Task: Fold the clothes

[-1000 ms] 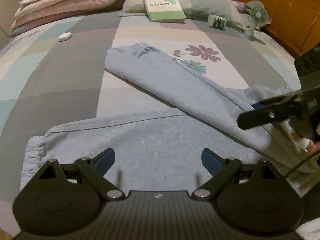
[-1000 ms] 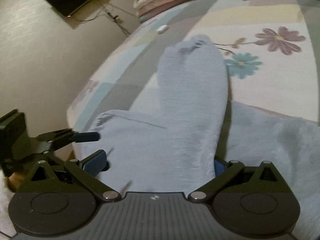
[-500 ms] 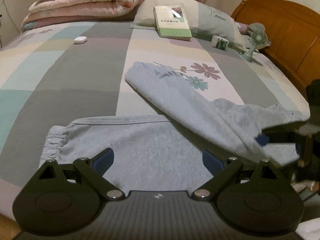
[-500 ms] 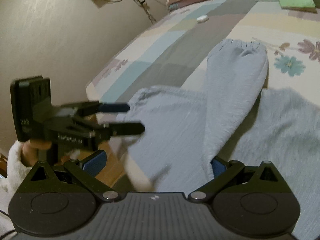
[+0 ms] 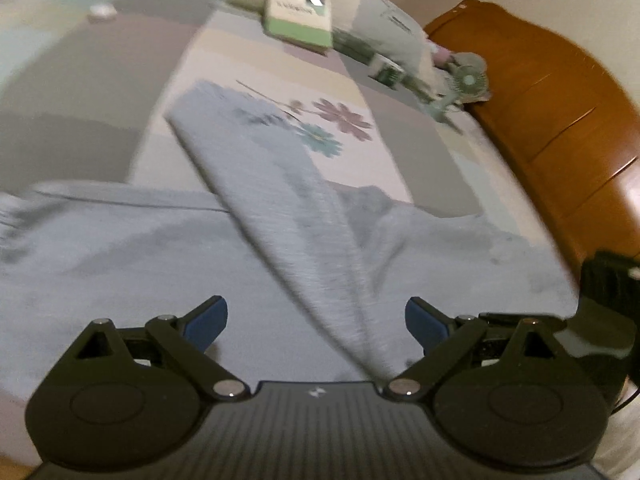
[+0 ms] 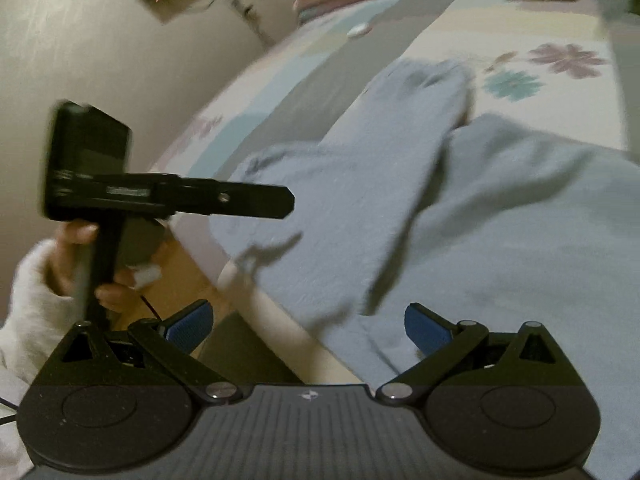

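Underneath, light blue trousers point(image 5: 280, 208) are spread on a patchwork bedspread point(image 5: 100, 76) beside a wooden headboard point(image 5: 560, 120); the left gripper point(image 5: 316, 320) and right gripper point(image 6: 306, 324) are held agape, empty

We are seeing matt, fleecy cloth trousers point(image 5: 280, 216) lying on a smooth printed cotton bedsheet point(image 5: 420, 160) beside a glossy wooden bedframe point(image 5: 560, 112).

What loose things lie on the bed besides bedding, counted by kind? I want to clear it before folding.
Light blue sweatpants: 1
Green book: 1
Small white case: 1
Small box: 1
Handheld fan: 1
Total: 5
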Tool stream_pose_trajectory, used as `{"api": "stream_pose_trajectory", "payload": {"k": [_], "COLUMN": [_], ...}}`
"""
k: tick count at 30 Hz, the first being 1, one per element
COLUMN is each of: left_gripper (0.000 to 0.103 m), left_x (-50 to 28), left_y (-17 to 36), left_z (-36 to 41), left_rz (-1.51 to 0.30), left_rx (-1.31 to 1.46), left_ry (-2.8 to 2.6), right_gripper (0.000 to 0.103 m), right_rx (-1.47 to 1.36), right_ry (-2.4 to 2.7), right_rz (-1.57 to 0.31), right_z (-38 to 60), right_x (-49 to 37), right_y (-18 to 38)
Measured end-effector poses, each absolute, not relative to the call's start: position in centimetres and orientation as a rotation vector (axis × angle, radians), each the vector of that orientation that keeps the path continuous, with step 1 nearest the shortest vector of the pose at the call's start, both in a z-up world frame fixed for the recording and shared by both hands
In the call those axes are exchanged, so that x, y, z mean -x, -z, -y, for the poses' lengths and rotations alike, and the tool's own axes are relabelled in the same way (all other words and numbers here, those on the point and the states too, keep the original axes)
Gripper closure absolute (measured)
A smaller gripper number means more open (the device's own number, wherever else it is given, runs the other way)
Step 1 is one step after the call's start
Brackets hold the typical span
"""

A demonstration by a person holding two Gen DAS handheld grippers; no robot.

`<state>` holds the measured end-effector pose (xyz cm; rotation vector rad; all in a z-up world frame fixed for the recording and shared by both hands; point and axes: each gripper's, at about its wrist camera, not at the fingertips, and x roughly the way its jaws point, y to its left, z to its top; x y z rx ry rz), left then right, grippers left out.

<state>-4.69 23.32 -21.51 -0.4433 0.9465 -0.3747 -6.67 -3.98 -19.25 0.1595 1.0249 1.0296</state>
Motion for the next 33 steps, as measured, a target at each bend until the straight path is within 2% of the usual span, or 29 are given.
{"api": "stream_pose_trajectory", "payload": {"k": [9,15,19,26,33], "left_gripper": [0.008,0.008,0.002,0.001,0.002], "left_x": [-0.2,-2.8,-3.9,-2.3,-5.4], "left_y": [26.0,26.2,26.7,27.4,27.6], "left_z": [-22.8,-23.0,-23.0,-23.5,-23.2], "left_rz": [-0.995,-0.964,-0.925,-0.935,-0.867], "left_rx": [0.650,0.682,0.733,0.771,0.805], "left_ry": [0.427,0.432,0.467,0.612,0.567], "right_gripper": [0.000,0.000,0.000,0.000,0.000], "right_rx": [-0.344,-0.400,-0.413,-0.430,-0.434], "right_ry": [-0.909,-0.885,-0.880,-0.877,-0.867], "right_rz": [-0.966,-0.981,-0.992,-1.002,-1.006], "right_z": [10.4,11.3,11.6,11.9,12.2], "right_x": [6.9,6.1,5.9,5.8,6.0], "right_y": [20.1,21.6,22.0,22.5,22.6]}}
